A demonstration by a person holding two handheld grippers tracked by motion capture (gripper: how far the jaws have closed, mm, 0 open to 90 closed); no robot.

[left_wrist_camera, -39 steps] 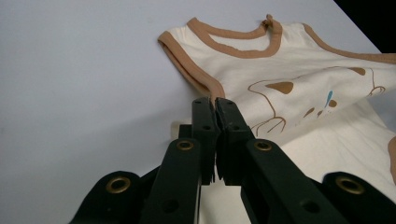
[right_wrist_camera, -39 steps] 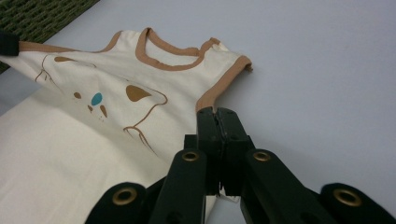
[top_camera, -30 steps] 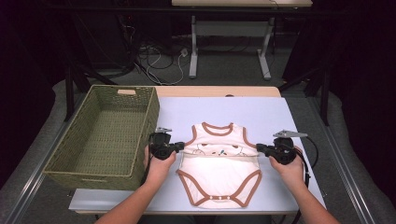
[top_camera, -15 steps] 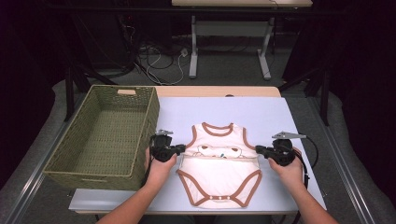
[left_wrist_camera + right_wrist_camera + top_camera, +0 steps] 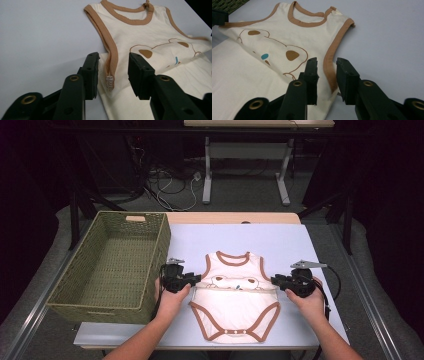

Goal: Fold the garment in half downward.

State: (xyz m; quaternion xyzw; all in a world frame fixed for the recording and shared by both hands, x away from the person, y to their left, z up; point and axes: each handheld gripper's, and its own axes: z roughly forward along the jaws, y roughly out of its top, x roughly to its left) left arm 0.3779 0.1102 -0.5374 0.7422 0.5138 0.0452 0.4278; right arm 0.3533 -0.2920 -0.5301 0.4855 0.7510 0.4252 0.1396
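Flat on table (image 5: 300, 240), cream bodysuit (image 5: 235, 307), tan trim, bear print

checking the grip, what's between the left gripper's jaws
The bodysuit's brown-trimmed side edge lies between the left gripper's jaws, which have just been opening; the left gripper view shows gaps either side.

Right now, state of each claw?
Left claw: jaws just opening, baby bodysuit armhole edge between them, not pinched.
Right claw: jaws just opening, other armhole edge between them, not pinched.

Left gripper (image 5: 112, 72) jaws just opened around bodysuit (image 5: 155, 37) armhole trim (brown).
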